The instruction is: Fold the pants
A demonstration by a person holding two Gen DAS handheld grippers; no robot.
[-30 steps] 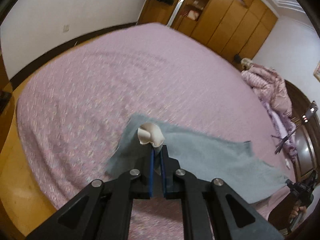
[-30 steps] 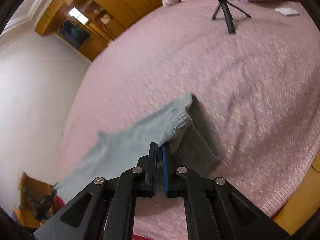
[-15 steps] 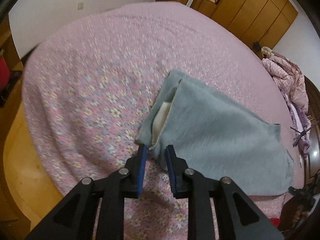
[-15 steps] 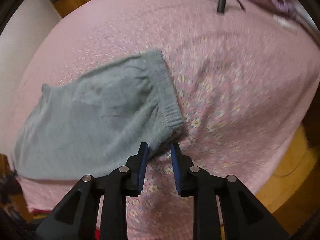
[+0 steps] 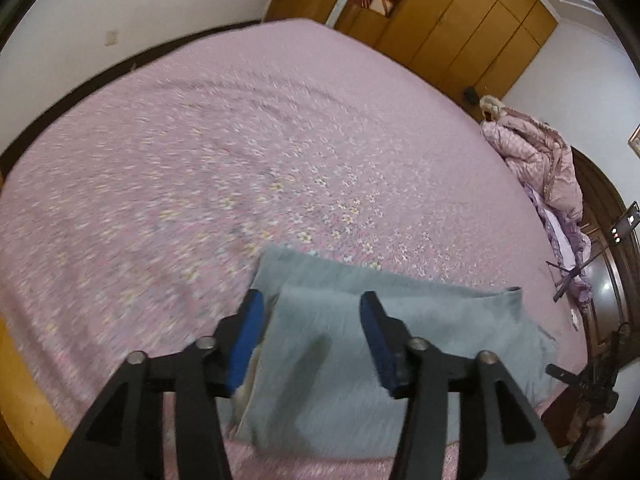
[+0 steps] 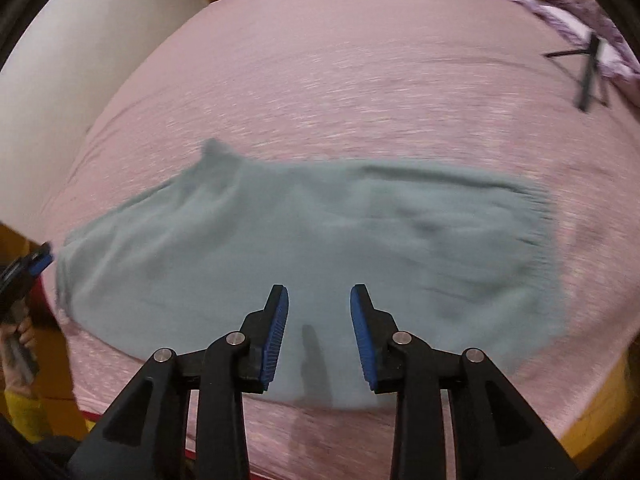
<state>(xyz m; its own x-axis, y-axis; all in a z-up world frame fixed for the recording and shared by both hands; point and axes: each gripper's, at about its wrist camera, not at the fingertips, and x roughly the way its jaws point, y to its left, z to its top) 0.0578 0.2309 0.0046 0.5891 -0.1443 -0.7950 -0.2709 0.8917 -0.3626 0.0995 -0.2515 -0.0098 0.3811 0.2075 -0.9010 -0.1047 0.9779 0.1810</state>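
The left gripper (image 5: 310,312) is spread wide with nothing between its blue pads (image 5: 248,336), hanging just above the left end of the pants (image 5: 384,344). A pale strip under its left finger, at the edge of the cloth, is too blurred to name. The right gripper (image 6: 318,304) is likewise released and empty, its pads (image 6: 276,332) apart over the near edge of the pants (image 6: 312,240).

The pants lie flat and folded as a grey-blue slab on the bed (image 5: 240,152), close to its near edge, their long side running along that edge. In the right wrist view the ribbed waistband (image 6: 540,216) is at the right end; the left end reaches the bed's left edge, where the tip of the other gripper (image 6: 38,262) shows, held in a hand (image 6: 22,336) partly cut off by the frame. Both views are smeared by motion, so the folds and seams are hard to read.

Farther out, a tripod (image 6: 588,72) stands on the bed near its far right corner, beside a heap of pink bedding (image 5: 540,160). Beyond the bed's far edge stands a wooden wardrobe (image 5: 460,28); its open shelves hold things too small to tell.
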